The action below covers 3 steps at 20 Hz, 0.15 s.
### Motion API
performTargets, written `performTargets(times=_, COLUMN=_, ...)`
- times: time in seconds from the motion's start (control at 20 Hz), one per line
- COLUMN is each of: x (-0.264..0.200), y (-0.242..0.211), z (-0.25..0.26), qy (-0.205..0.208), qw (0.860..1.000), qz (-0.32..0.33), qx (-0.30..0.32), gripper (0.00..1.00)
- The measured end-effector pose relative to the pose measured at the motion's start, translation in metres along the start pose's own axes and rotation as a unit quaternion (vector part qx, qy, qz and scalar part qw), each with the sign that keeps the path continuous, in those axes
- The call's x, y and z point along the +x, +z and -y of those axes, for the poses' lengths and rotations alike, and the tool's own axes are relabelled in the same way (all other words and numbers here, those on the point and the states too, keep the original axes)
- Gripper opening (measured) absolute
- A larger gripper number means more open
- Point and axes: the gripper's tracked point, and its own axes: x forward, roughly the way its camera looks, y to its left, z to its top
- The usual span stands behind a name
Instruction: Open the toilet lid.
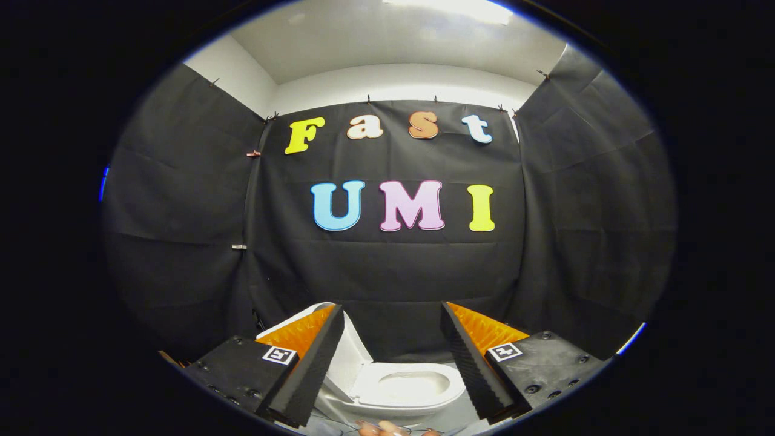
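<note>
Tool (390,315) spread empty, toilet lid (351,357) raised, partly hidden behind finger, seat (407,387) exposed.

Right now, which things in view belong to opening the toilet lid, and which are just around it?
For the job:
- toilet lid, already standing raised at the bowl's side
- toilet seat, down, between the fingers
- hand-held gripper, fingers spread open, touching nothing

Just around:
- black cloth wall beyond the toilet
- a person's fingertips just under the bowl
</note>
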Motion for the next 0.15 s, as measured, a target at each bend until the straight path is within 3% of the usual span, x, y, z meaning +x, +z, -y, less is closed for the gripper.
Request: performTargets(times=0.15, x=-0.0002, y=0.0003, z=0.0015, qy=-0.001, qw=1.0, qz=0.0, qx=0.002, gripper=0.99)
